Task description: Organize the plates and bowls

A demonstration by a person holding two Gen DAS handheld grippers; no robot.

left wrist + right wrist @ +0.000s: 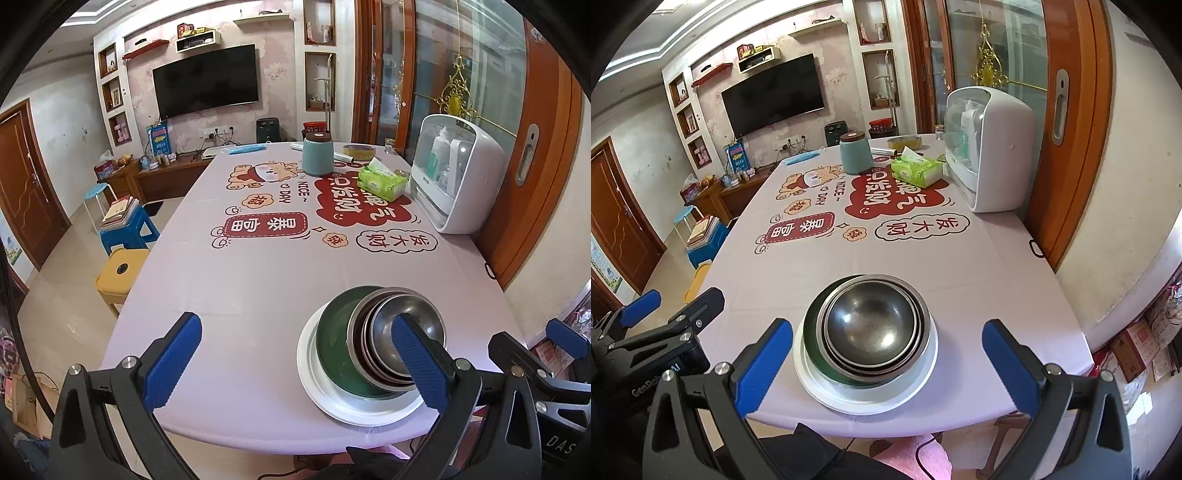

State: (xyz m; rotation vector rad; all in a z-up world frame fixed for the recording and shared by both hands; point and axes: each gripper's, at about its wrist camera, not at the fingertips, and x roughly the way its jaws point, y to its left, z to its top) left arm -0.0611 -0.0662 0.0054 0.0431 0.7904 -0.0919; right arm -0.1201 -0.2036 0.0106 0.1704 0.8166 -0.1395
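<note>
Where the left wrist view looks along its wide, empty jaws, the stack of nested steel bowls (399, 339) in a green bowl (336, 354) on a white plate (314, 387) lies off to the right, behind the right finger (417, 362), at the desk (258, 295) near edge. In the right wrist view the same stack (871, 328) sits centred ahead of the right gripper (886, 369), whose jaws are also wide and empty; I judge that hand better lined up. The left gripper (646, 314) shows at the left.
</note>
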